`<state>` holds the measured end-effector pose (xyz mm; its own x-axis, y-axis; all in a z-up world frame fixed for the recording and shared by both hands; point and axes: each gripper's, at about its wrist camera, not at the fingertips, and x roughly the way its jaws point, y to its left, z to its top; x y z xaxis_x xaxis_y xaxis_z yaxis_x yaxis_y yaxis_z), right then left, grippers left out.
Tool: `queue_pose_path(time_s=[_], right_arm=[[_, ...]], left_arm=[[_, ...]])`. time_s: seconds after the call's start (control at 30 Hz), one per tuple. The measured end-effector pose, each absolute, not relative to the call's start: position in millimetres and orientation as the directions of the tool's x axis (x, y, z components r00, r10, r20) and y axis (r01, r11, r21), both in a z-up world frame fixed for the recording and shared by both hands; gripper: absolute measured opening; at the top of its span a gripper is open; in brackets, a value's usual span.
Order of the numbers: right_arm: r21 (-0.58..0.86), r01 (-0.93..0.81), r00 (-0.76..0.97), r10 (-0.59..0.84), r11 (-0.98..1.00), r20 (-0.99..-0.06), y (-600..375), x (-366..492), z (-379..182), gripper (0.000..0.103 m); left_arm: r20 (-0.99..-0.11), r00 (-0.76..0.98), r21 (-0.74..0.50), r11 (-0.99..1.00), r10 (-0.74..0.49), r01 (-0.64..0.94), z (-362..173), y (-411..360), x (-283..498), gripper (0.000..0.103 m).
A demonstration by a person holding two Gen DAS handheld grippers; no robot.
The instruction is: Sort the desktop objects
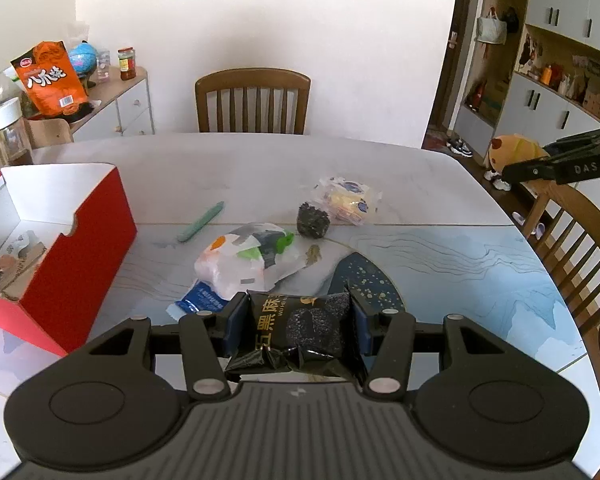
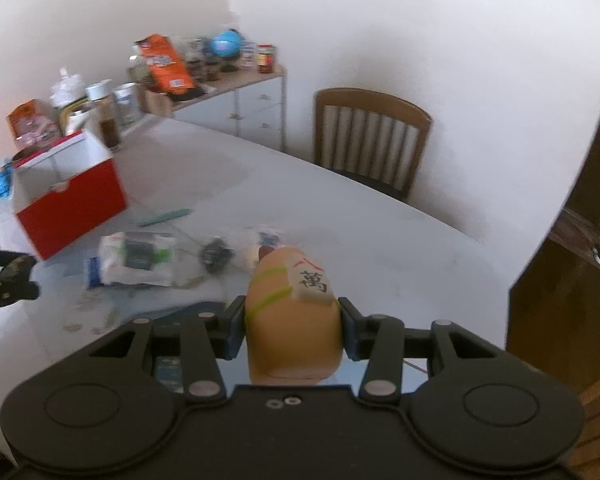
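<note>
A black snack packet (image 1: 300, 328) is clamped in the left gripper (image 1: 298, 320) above the table (image 1: 460, 264), while a tan toy (image 2: 294, 320) with a mahjong tile is gripped by the right gripper (image 2: 294, 324) — the carrying step, it is judged. Next, each item is probably to be brought over the red box (image 1: 80, 256) and released.

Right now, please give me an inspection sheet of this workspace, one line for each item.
Surface: table, pale, blue pattern at the near side.
Job's things: red box open; green stick, white bag, clear packet and dark lump lie loose.
Clutter: crumbs near the white bag.
Grippers: left gripper shut on black packet; right gripper shut on tan toy.
Cables: nothing seen.
Surroundings: chair, crowded cabinet.
</note>
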<state>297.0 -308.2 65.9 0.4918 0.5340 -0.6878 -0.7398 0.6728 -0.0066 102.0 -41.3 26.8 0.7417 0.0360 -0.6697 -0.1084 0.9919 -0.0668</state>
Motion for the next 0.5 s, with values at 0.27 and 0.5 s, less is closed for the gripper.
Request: queue_pose_path(time_s=[0.27,0.5], right_arm=[[-0.011,-0.818,0.418,0.581,0.576,-0.698,-272,260,80,0.046],[-0.022,-0.852,0.383,0.594,0.522,-0.708,-230,233,92,0.046]], left_arm=[[-0.665,0.747,-0.085,0.992,0.015,-0.095,38,-19,93,0.051],[-0.649,0.759,-0.098,0.995,-0.044,-0.026,50,18,85,0.051]])
